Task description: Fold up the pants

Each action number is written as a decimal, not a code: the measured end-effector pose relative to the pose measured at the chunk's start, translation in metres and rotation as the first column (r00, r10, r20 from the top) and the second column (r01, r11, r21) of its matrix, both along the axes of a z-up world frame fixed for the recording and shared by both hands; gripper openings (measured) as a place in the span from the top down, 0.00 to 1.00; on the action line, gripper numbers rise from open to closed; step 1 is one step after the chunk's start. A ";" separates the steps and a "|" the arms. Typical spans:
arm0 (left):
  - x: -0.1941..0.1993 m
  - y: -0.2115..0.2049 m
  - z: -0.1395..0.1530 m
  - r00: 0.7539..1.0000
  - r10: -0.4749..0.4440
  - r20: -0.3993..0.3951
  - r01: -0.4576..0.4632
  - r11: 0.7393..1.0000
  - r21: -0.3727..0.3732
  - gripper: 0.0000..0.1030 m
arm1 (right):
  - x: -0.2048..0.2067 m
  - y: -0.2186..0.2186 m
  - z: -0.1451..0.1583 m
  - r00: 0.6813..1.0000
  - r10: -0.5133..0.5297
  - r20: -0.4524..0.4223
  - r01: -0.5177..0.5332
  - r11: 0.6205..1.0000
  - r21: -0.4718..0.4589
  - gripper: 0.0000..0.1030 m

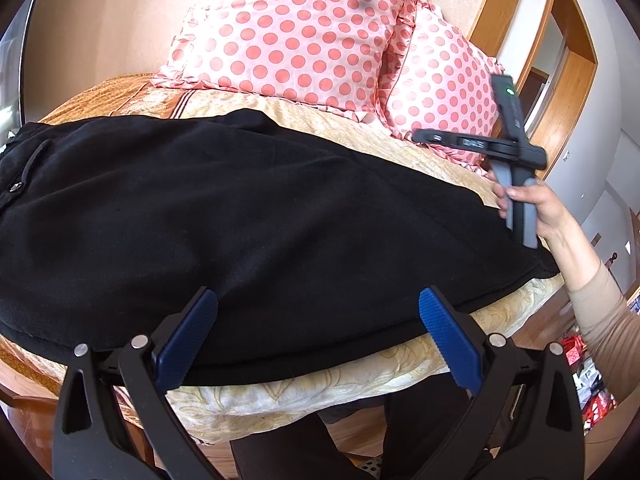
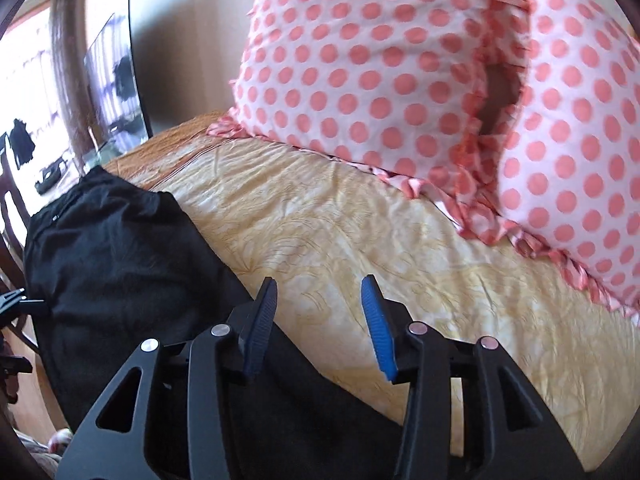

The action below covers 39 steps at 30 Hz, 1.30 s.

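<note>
Both the left gripper [image 1: 318, 304] and right gripper [image 2: 319, 294] gape empty over soft, floppy pants [image 1: 248, 208], probably best pinched at the hem.

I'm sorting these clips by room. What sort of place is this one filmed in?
Most likely a bedroom at home. Black pants lie spread on a bed with a yellow patterned bedspread, and two pink polka-dot pillows lean against the wall behind.
</note>
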<state>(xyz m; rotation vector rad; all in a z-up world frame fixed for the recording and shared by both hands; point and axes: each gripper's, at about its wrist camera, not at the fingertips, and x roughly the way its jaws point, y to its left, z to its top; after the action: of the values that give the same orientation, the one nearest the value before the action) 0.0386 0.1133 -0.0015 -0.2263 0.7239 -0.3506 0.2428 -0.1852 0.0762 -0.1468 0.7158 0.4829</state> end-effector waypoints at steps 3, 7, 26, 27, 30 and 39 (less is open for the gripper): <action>-0.002 0.000 0.007 0.999 0.013 0.031 -0.013 1.000 0.023 0.02 | -0.016 -0.020 -0.008 0.999 0.008 -0.045 -0.007 1.000 0.025 0.56; 0.003 0.000 0.008 0.998 0.043 0.038 -0.045 0.997 0.059 0.02 | -0.029 -0.025 -0.036 0.993 -0.032 -0.111 0.025 0.998 -0.064 0.56; 0.010 -0.032 0.010 0.998 -0.056 0.021 0.055 0.997 0.052 0.02 | -0.133 -0.297 -0.009 0.706 -0.707 -0.030 0.706 0.707 -0.054 0.45; 0.010 -0.036 0.010 0.998 -0.065 0.020 0.064 0.997 0.049 0.02 | -0.130 -0.320 -0.015 0.679 -0.732 -0.061 0.729 0.682 -0.061 0.45; 0.008 -0.046 0.011 0.997 -0.077 0.024 0.076 0.995 0.058 0.02 | -0.118 -0.366 -0.031 0.617 -0.774 -0.140 0.776 0.628 -0.054 0.45; 0.011 -0.060 0.008 0.998 -0.067 -0.010 0.067 0.994 0.081 0.02 | -0.093 -0.370 -0.057 0.664 -0.730 -0.160 0.722 0.682 -0.118 0.54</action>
<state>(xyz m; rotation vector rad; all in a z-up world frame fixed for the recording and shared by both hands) 0.0495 0.0535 0.0067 -0.1265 0.7528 -0.3832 0.1500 -0.5551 0.0191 0.1580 0.9116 -0.3082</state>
